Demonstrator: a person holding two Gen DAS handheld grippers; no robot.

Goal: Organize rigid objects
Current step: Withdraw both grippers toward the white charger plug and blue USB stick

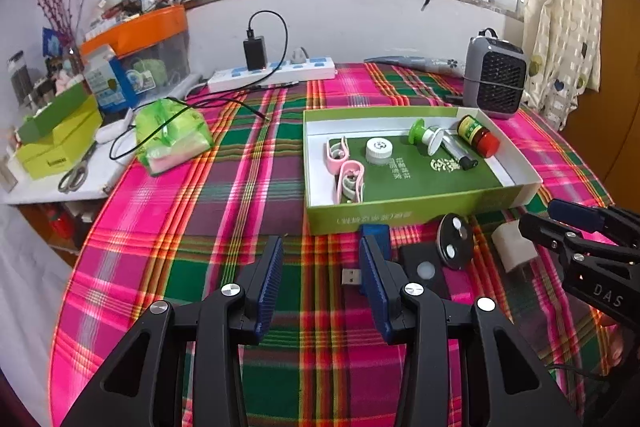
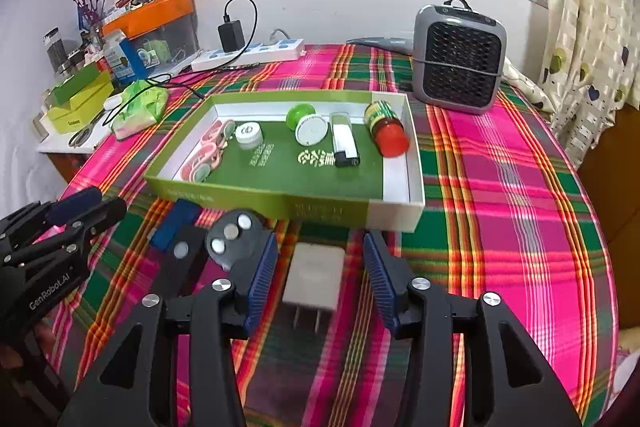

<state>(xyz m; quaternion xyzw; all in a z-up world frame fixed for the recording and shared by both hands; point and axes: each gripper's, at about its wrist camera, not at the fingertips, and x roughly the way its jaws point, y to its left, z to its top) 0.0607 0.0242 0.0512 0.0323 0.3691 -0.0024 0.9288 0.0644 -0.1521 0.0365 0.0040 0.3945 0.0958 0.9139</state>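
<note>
Hovering over a plaid tablecloth, the right gripper spreads wide around a white charger without touching it, just before the green tray; the left gripper gapes empty beside a USB stick.

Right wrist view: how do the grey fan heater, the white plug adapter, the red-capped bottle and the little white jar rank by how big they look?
1. Grey fan heater, clearly largest.
2. White plug adapter, though it lies nearest the camera, which inflates it.
3. Red-capped bottle.
4. Little white jar, smallest.
</note>
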